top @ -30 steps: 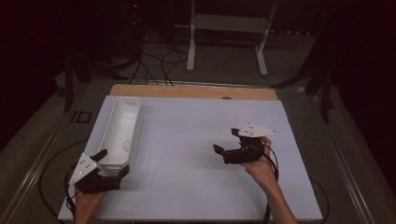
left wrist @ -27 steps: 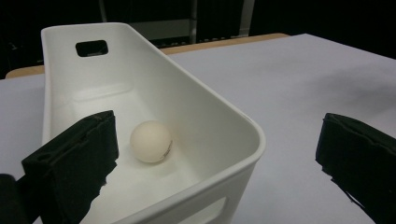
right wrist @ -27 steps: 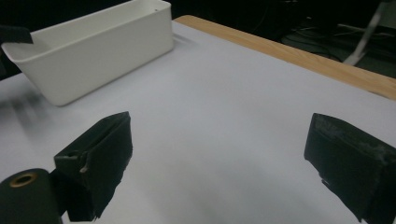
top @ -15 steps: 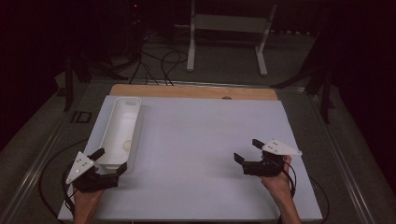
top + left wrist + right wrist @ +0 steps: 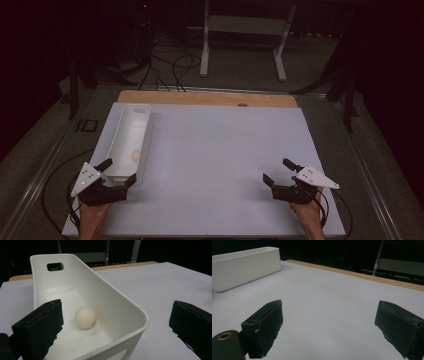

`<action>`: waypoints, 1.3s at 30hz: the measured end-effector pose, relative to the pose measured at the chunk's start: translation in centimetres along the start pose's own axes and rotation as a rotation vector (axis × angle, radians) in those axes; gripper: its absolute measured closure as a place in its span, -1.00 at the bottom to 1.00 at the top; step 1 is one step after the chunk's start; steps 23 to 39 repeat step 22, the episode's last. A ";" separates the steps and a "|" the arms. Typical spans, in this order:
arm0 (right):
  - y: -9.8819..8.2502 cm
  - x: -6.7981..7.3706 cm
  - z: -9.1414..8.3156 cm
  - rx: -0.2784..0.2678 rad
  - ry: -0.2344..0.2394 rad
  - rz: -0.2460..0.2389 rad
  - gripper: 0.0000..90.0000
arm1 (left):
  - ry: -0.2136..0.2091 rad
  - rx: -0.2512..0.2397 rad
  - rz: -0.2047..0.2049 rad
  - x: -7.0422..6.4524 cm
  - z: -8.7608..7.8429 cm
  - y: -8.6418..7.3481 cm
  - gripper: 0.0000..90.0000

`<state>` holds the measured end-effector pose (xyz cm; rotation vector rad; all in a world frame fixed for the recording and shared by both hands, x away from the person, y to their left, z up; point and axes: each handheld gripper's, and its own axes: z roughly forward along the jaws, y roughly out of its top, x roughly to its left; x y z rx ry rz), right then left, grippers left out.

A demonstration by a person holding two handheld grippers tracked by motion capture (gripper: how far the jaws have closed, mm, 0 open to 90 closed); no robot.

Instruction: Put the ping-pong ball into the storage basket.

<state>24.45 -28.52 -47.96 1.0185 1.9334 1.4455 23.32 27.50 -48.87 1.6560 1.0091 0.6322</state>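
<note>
High view, from left to right: the left gripper (image 5: 118, 172) sits at the table's near left corner, jaws spread wide and holding nothing, one jaw over the near end of the long white bin (image 5: 131, 137) and the other just outside its right wall. A pale ball (image 5: 135, 156) lies on the bin's floor toward that near end; the left gripper view shows it (image 5: 85, 317) resting between the bin's walls (image 5: 120, 305), untouched by either jaw. The white table top (image 5: 215, 150) stretches bare across the middle. Near the right front edge, the right gripper (image 5: 278, 171) hovers low with its jaws wide apart and empty, well apart from the bin, pointing toward it (image 5: 244, 263) in the right gripper view.
</note>
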 end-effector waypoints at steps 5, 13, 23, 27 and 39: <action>-0.3 0.3 -0.2 -0.019 0.007 -0.013 -0.84 | -0.009 0.006 0.005 -0.1 0.3 0.0 -1.00; -0.4 0.2 -0.3 -0.037 -0.005 -0.013 -0.83 | -0.018 0.005 0.007 -0.2 0.8 0.1 -1.00; -0.5 0.2 -0.5 -0.043 -0.007 -0.023 -0.84 | -0.013 0.007 0.023 -0.3 0.9 0.1 -1.00; -0.5 0.2 -0.5 -0.043 -0.007 -0.023 -0.84 | -0.013 0.007 0.023 -0.3 0.9 0.1 -1.00; -0.5 0.2 -0.5 -0.043 -0.007 -0.023 -0.84 | -0.013 0.007 0.023 -0.3 0.9 0.1 -1.00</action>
